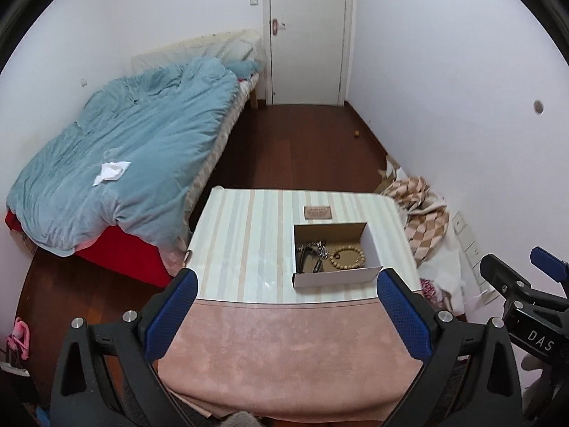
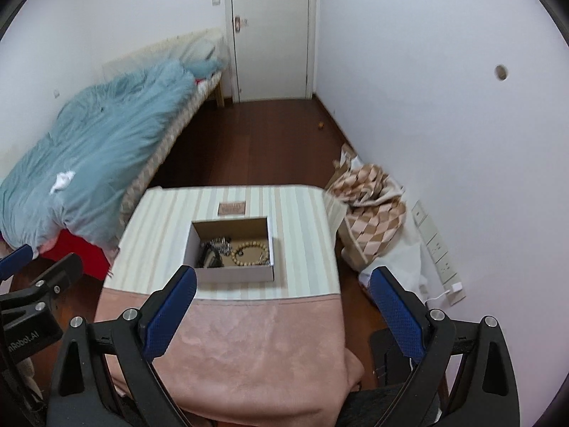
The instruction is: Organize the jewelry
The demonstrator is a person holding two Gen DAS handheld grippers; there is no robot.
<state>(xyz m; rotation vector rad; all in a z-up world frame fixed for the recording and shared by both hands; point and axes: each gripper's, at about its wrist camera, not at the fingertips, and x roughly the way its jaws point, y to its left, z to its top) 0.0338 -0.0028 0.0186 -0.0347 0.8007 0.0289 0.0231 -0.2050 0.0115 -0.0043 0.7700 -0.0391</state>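
I see the open cardboard box (image 1: pixel 336 254) right of centre in the left wrist view, just beyond my left gripper (image 1: pixel 286 315), whose jaws are spread wide and empty. My right gripper (image 2: pixel 282 311) is equally wide, the box sitting above it at centre frame. Inside lie a tan bead bracelet (image 2: pixel 250 253) and a tangle of silver chains (image 2: pixel 215 249), too blurred to separate.

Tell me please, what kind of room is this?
Most likely a bedroom in a home: a bed with a blue quilt, a closed door, and a small cloth-covered table.
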